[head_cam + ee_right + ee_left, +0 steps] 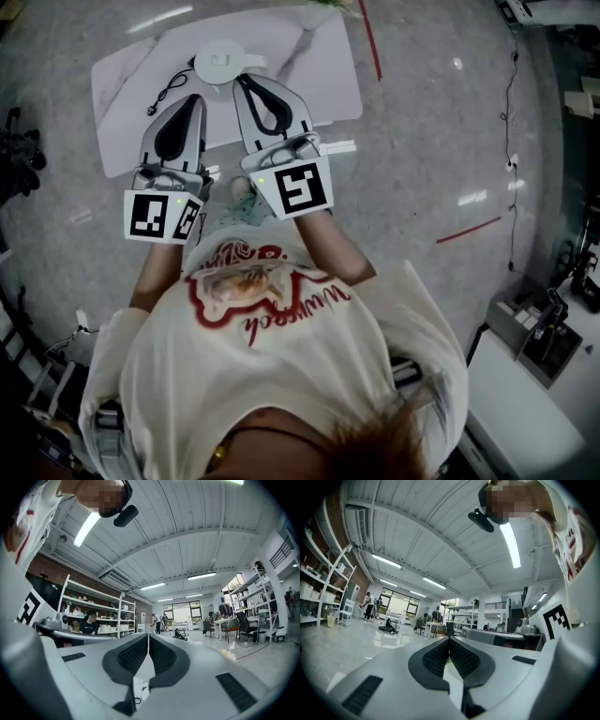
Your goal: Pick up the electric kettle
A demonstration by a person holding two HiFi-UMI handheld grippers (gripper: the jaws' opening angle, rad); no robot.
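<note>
- Person's cream printed shirt [281, 356] fills the foreground.
- Left tool [195, 99], jaws closed and empty, points at the white bench [319, 84].
- Electric kettle [222, 60] sits on the bench, near both tips.
- Right tool [243, 81], closed and empty, just beside it.

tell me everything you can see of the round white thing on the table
Seen only from above in the head view: the round white thing has a smooth, plastic-looking top with a small square mark at its middle. It sits on the far half of the white table. A black cord leaves its left side. Nothing grips it.
</note>
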